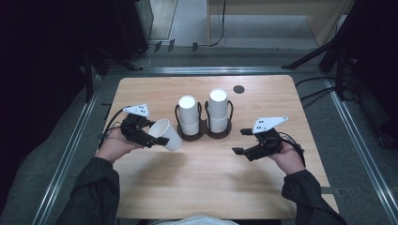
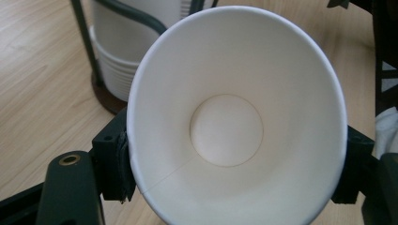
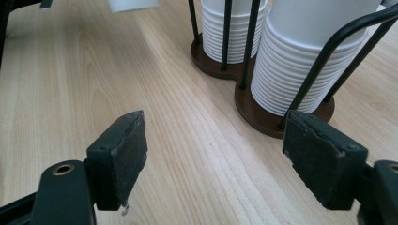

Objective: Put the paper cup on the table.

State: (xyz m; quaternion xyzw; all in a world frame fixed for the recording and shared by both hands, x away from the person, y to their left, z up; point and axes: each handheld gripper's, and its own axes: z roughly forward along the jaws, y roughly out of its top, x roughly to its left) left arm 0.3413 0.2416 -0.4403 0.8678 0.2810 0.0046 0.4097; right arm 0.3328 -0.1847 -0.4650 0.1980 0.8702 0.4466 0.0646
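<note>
A white paper cup (image 1: 166, 134) lies tipped on its side in the air, held in the left tongs (image 1: 152, 138) at the left of the desk (image 1: 211, 187). Both pads squeeze its sides. Just to its right stands a dark holder (image 1: 204, 132) with two stacks of cups (image 1: 188, 115). The right tongs (image 1: 240, 140) are wide apart, holding nothing

On the table (image 1: 206, 187), a two-post cup holder (image 1: 205, 132) is standing toward the far middle, each post carrying a stack of paper cups (image 1: 188, 115), side by side. Just left of it, a single paper cup (image 1: 165, 134) is lying tilted between the left gripper's (image 1: 157, 139) jaws. The right gripper (image 1: 241, 140) is hanging well right of the holder, above bare wood.
</note>
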